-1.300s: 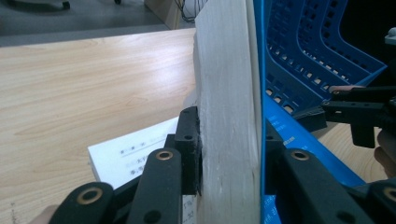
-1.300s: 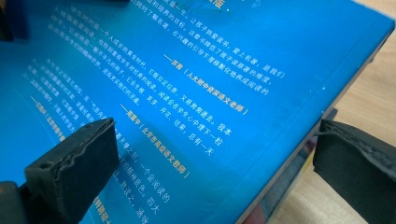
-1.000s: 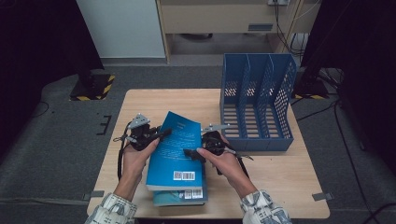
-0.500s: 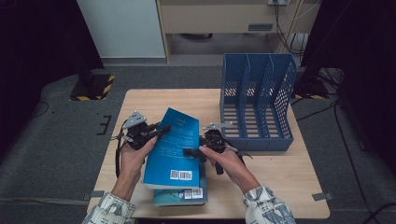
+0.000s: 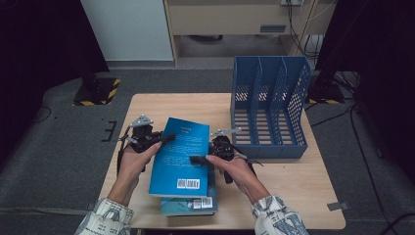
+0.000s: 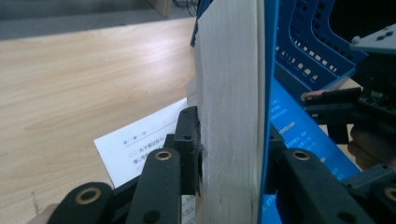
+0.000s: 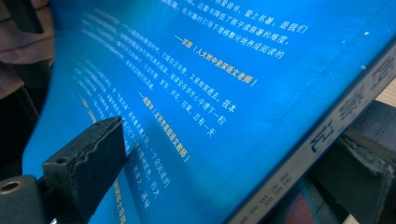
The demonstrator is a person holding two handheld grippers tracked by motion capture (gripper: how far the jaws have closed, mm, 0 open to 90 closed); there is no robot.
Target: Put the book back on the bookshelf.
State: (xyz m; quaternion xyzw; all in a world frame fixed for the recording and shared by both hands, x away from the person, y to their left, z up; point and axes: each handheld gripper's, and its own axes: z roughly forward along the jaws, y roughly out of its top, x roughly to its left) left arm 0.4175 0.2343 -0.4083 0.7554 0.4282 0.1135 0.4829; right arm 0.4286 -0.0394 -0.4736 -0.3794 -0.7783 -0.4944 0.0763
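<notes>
A blue paperback point(image 5: 178, 156) is held tilted above the table between both grippers, barcode end toward the person. My left gripper point(image 5: 164, 139) is shut on its left edge. In the left gripper view the jaws point(image 6: 231, 140) squeeze the white page block of the book point(image 6: 229, 70). My right gripper point(image 5: 195, 160) is shut on the right edge. In the right gripper view one finger point(image 7: 88, 163) lies on the blue cover point(image 7: 210, 93) with its printed text, and the other sits under the spine. A second teal book point(image 5: 191, 205) lies flat on the table beneath.
A blue file rack point(image 5: 269, 112) with several upright slots stands at the back right of the wooden table point(image 5: 303, 181). A white printed sheet point(image 6: 140, 144) shows under the lifted book. Dark floor surrounds the table.
The lifted book and the left hand have shifted slightly to the left. Both grippers keep their hold on it.
</notes>
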